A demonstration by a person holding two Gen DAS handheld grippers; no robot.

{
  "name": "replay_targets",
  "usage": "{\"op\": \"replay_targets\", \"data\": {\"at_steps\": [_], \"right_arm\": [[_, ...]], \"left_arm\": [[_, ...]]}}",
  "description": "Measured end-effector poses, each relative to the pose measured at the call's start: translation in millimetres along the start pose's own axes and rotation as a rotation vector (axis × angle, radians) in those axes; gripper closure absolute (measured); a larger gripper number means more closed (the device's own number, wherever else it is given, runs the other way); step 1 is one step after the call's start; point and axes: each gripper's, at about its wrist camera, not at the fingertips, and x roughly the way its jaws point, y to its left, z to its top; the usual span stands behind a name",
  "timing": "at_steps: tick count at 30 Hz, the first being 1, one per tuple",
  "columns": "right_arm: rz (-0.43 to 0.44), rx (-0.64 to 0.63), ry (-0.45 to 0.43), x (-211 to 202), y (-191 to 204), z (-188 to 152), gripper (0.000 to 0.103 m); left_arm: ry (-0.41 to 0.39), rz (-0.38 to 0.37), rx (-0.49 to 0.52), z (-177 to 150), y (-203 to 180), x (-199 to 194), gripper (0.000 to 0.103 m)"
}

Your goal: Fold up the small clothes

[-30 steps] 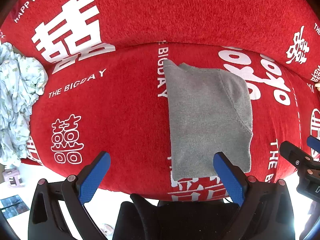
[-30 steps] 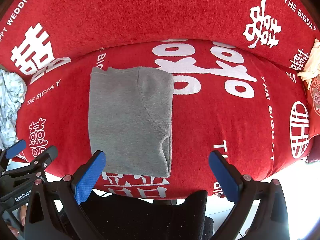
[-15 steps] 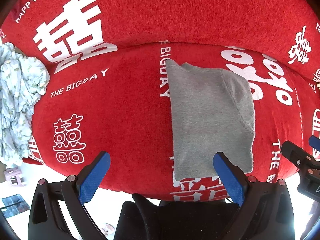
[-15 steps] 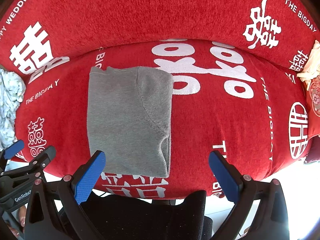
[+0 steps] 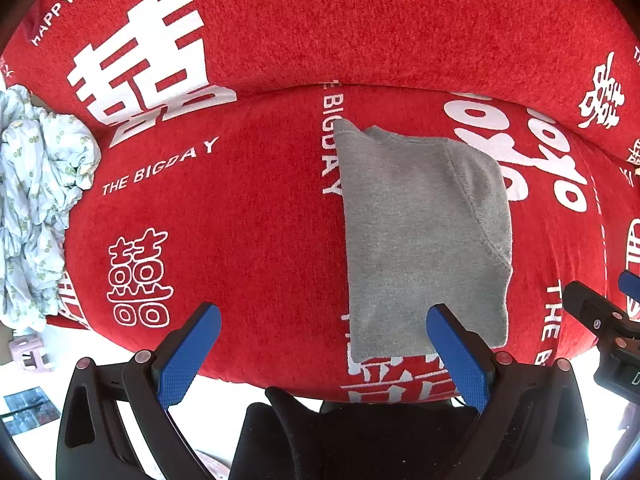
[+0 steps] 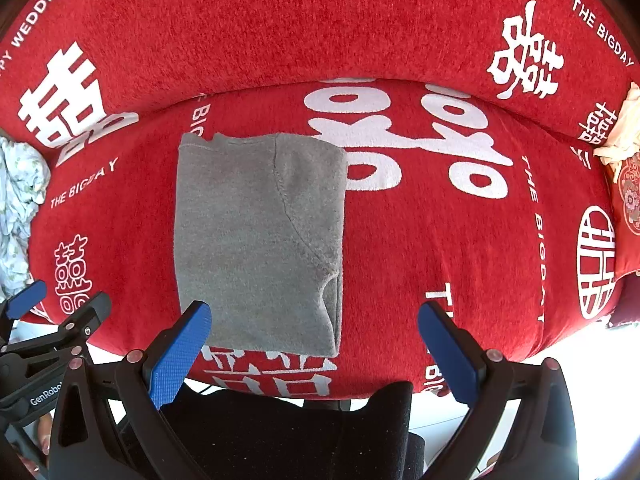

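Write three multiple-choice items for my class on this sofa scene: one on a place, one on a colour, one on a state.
1. Where does the crumpled pale printed cloth lie?
A. at the sofa's left end
B. on the grey garment
C. between the right gripper's fingers

2. What colour is the folded garment?
A. white
B. grey
C. blue

3. How do the two grippers stand?
A. both open, holding nothing
B. both shut on the garment
C. left shut, right open

Answers:
1 A: the cloth is bunched at the left of the red sofa cover.
2 B: the garment is grey.
3 A: left gripper and right gripper are spread with nothing between.
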Motion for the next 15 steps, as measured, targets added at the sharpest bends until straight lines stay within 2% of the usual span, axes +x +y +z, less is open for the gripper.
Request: {"op": "replay_targets", "data": {"at_steps": [15], "right_arm": [[0.001,-0.003,0.008,3.3,1.6,2.9,0.000]], "left_arm": [[-0.009,0.027,-0.004,1.4,2.1,1.5,0.000]]}}
